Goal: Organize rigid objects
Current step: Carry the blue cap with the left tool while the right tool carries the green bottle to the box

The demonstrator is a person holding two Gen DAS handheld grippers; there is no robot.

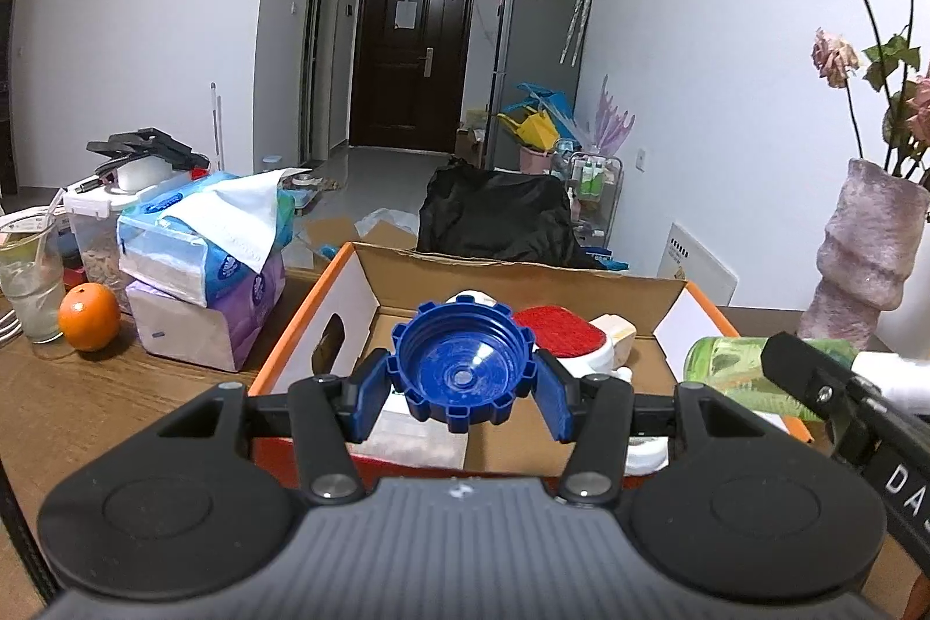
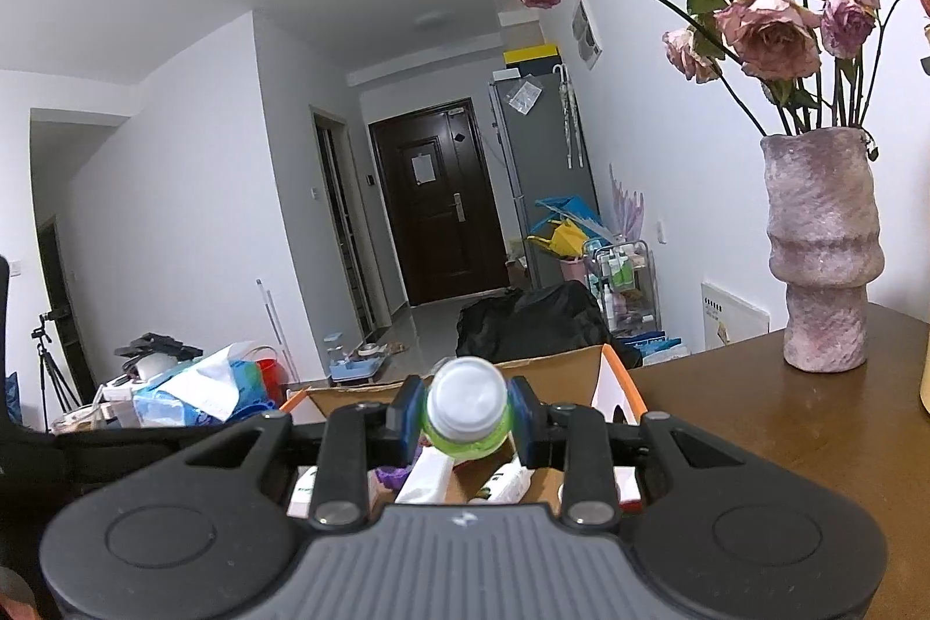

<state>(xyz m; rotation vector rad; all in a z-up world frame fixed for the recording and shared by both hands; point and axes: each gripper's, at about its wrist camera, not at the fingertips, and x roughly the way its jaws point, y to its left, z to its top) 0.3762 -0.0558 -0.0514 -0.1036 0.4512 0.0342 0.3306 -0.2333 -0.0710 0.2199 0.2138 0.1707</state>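
1. My left gripper (image 1: 463, 376) pinches a blue ribbed cap (image 1: 463, 365) between its blue pads, the open underside facing the camera. It hangs above the cardboard box (image 1: 302, 335) with the orange rim.
2. My right gripper (image 2: 468, 414) is clamped on a green bottle (image 2: 468, 414), white end toward the lens. In the left view that same bottle (image 1: 732, 367) lies crosswise over the box's right edge.
3. I judge the step in hand to be carrying both items over the box, ready to be sorted into it. Whether the cap belongs on the bottle I cannot tell.
4. The box already holds a red-topped white thing (image 1: 561, 329) at the back and several white packets (image 2: 433, 475) below my right tongs.
5. Next, I think each piece needs lowering into a free patch of the box floor before the pads release. The bottle should go in lying flat, so it does not roll against the packets.
6. Readable writing is scarce. The letters "DA" (image 1: 901, 489) show on the right gripper's body in the left view. The tissue pack (image 1: 197, 248) has printing too small to read, and so do the packets.
7. The vase (image 2: 819, 248) with dried roses stands well apart on the table (image 2: 726, 434), clear of my right side.
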